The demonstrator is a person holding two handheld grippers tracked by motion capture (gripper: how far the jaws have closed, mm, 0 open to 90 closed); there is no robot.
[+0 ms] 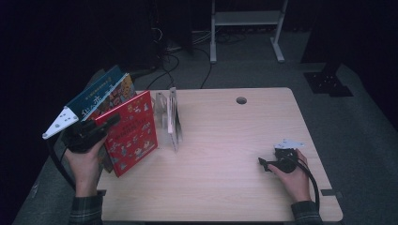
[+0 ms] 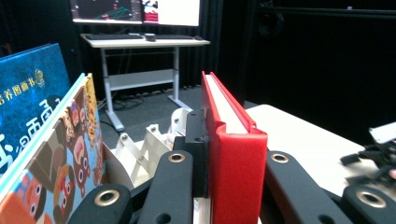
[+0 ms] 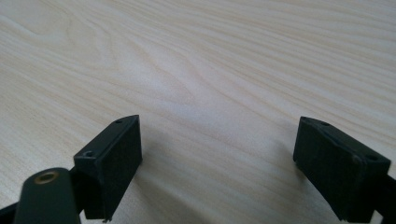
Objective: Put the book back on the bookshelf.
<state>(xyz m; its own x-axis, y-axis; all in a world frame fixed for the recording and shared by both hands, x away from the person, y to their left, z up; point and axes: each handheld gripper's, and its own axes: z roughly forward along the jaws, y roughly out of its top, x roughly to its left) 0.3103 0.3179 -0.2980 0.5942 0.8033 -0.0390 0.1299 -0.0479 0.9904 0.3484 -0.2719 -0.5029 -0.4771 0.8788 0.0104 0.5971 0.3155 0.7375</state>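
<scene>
Jaws of the left hand-held gripper (image 2: 219,186) clamped the red book (image 2: 236,158), held upright at nine o'clock of the worktop (image 1: 225,140); that gripper's view alone showed its white page edges. Right hand-held gripper (image 3: 217,163), at four o'clock, gaped wide over bare wood, holding nothing.
</scene>
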